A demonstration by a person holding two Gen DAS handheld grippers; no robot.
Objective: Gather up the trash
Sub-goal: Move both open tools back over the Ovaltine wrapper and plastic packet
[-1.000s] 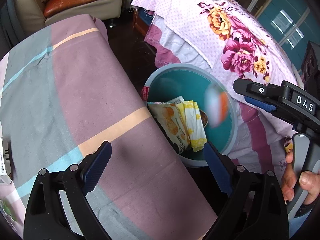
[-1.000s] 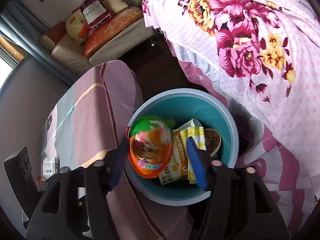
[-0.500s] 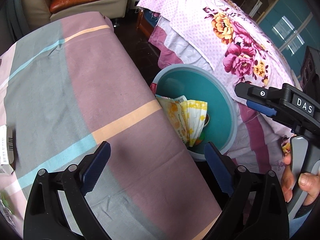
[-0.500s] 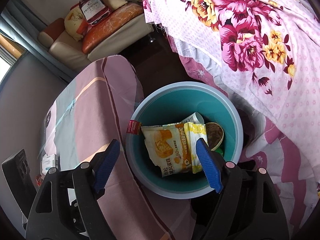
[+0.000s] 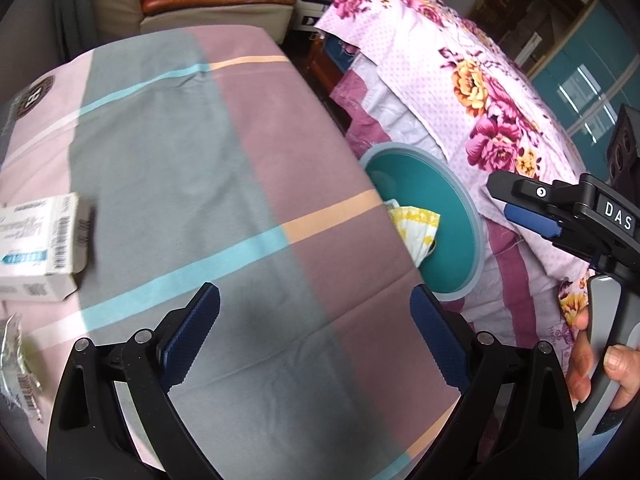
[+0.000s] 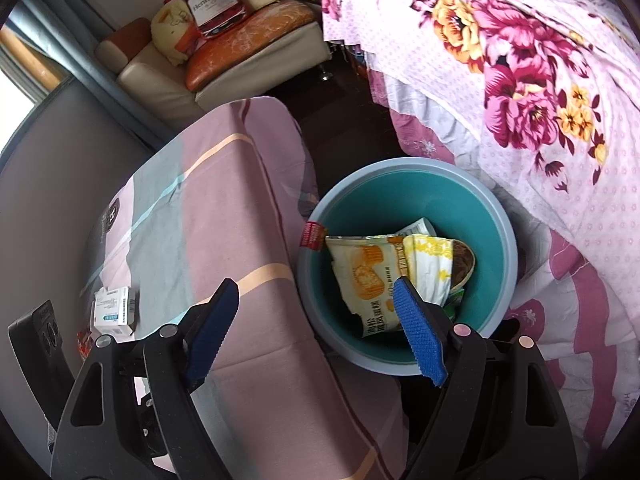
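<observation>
A teal trash bin (image 6: 472, 216) stands on the floor between the cloth-covered table (image 6: 224, 216) and the flowered bed; it shows in the left wrist view too (image 5: 452, 200). In it lie a yellow snack bag (image 6: 368, 276), a yellow-white wrapper (image 6: 430, 264) and a brown bowl (image 6: 464, 264). My right gripper (image 6: 316, 328) is open and empty above the bin's near rim and the table edge. My left gripper (image 5: 316, 336) is open and empty over the table (image 5: 224, 184). A white carton (image 5: 40, 248) lies on the table at the left, also seen in the right wrist view (image 6: 114, 310). A crumpled clear wrapper (image 5: 16, 364) lies near it.
The flowered bed cover (image 6: 532, 80) hangs close to the bin's right. A sofa (image 6: 224, 56) with cushions stands at the back. Dark floor lies between table and bed. The right gripper's body (image 5: 576, 220) shows at the left view's right edge.
The orange-green lidded cup left my right gripper and dropped into the bin, now hidden under the bags. My left gripper has swung left over the table, bringing the white carton into view.
</observation>
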